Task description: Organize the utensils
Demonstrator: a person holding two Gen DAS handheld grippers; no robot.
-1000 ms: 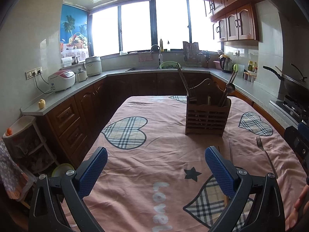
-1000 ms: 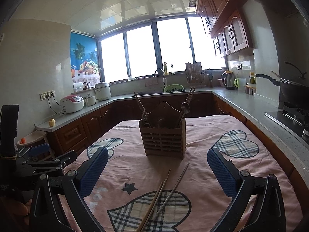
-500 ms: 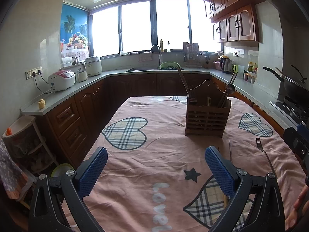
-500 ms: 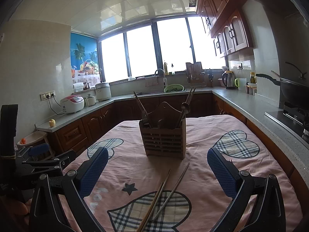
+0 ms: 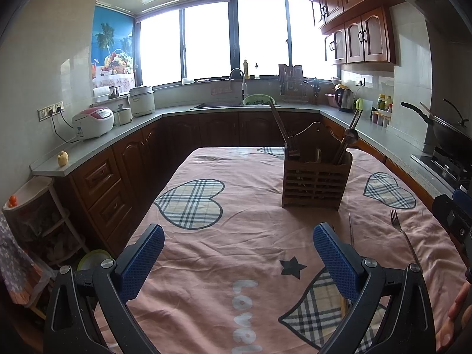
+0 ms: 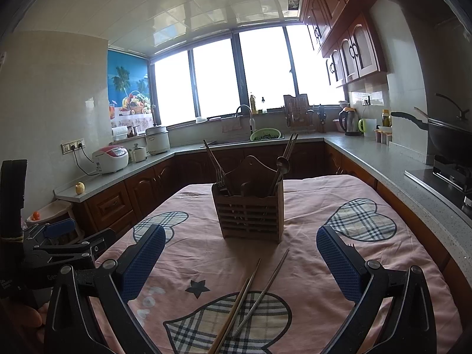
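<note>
Utensils [image 6: 250,292] lying loose on pink tablecloth [image 5: 236,206], in front of slatted wooden caddy [image 6: 249,212] near table's middle. Seen clearly from right wrist only: a pair of wooden chopsticks [image 6: 236,306] and a thin metal chopstick [image 6: 265,286], side by side, slanting across a plaid heart print, between the spread pads. Seen clearly from left wrist only: a metal fork [image 5: 402,236] flat on cloth, tines toward caddy, well right of the thin metal rod; from right wrist, only its tines peeking past the right pad. Caddy [image 5: 315,181] of brown wood, boxy, horizontal slots in front, arched back panel with a hole; holding forks [image 6: 221,177] at left, chopsticks [image 6: 290,144] and a round-bowled spoon [image 6: 283,163] at right, all leaning outward.

Left gripper [image 5: 237,255] held wide apart, nothing between its blue, dimpled pads [image 5: 141,262]; black frame with silver bolts. Right gripper [image 6: 240,261] likewise spread wide and empty, same blue textured pads [image 6: 339,268]. From right wrist, left gripper's black body visible at far left edge; from left wrist, part of right gripper and fingers of a hand [image 5: 452,318] at far right edge.

Cloth soft and wrinkled, printed with plaid hearts, a dark star [image 5: 292,268] and pale lettering. Beyond, speckled grey counter [image 5: 147,118] on dark wood cabinets.
</note>
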